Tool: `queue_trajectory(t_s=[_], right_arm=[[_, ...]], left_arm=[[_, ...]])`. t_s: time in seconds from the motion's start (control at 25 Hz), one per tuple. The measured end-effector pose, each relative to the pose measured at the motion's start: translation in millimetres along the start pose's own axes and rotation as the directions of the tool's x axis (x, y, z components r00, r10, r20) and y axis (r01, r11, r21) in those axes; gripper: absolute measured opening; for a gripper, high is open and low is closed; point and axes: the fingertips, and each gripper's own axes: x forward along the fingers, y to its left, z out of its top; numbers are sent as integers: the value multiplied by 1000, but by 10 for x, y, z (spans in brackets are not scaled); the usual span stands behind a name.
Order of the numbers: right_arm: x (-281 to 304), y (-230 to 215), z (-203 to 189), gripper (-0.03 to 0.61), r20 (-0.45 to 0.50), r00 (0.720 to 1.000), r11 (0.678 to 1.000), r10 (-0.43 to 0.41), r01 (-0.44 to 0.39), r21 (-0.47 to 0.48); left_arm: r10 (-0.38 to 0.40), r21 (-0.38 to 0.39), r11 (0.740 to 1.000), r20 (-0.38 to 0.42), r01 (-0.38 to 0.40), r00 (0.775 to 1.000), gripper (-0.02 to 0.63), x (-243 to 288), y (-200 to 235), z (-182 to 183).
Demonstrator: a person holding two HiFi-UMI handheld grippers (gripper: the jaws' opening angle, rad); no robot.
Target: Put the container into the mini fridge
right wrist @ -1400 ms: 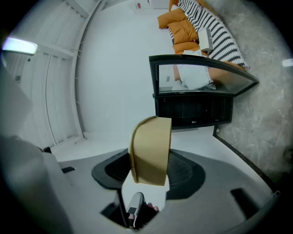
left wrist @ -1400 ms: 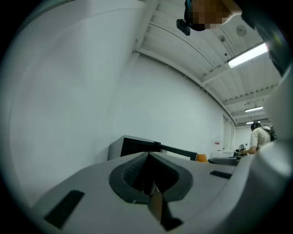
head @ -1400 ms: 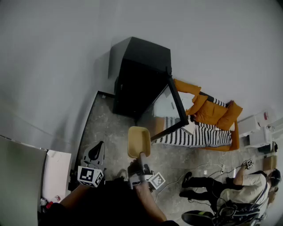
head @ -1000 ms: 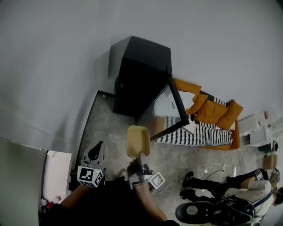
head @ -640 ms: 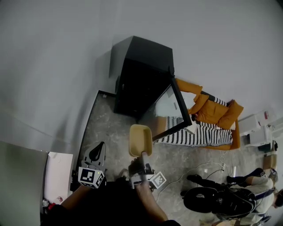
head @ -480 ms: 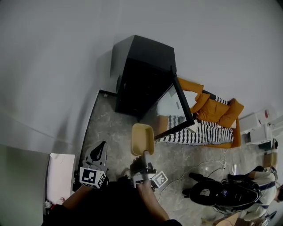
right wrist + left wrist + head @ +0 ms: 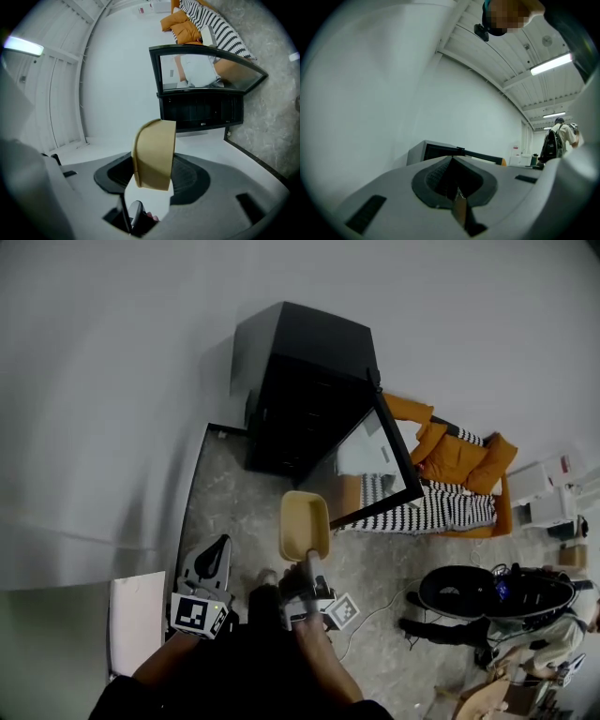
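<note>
The left hand-held gripper [image 7: 216,554] sits lowest and to the left in the head view; in its own view its jaws are together with nothing between them, and it points up at wall and ceiling.

Just to its right, the right hand-held gripper [image 7: 310,566] is clamped on the container [image 7: 305,524]. Its jaws stand wide, one on each side of the tan tub's near end, with the pads pressed against it. The rest of the container juts out past the jaw tips, away from the person, and in the head view its hollow faces the camera. It hangs in the air over the mottled grey floor [image 7: 220,493], touching neither the floor nor the fridge.

Beyond it stands the black fridge [image 7: 305,381], backed against the white wall [image 7: 112,352]. Its glass door [image 7: 370,470] is swung open to the right, and the dark inside faces the container. The container is outside the opening, in front of it; in the head view its far end lies close to the door's lower edge.

Behind the door lie orange cushions [image 7: 459,460] and a black-and-white striped cloth [image 7: 441,507], on what may be a low sofa; the view is too small to be sure.

At the far right another person [image 7: 487,601] with a dark backpack is on the floor side, well apart from both grippers.
</note>
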Motion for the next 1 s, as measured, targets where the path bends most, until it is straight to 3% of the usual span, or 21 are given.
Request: queue_trajectory(t_s=[0.16, 0.84, 1.0], right_arm=[[142, -190, 67, 210, -29, 1000, 1000, -9, 8, -8], [1298, -822, 1076, 210, -145, 989, 1000, -2, -2, -28], [1420, -1011, 1052, 210, -134, 991, 1000, -12, 11, -12]], left_arm=[[-10, -7, 1000, 10, 10, 1000, 3, 130, -7, -79], [71, 14, 997, -3, -71, 997, 3, 1613, -110, -209], [68, 22, 997, 14, -68, 998, 4, 1766, -7, -177]])
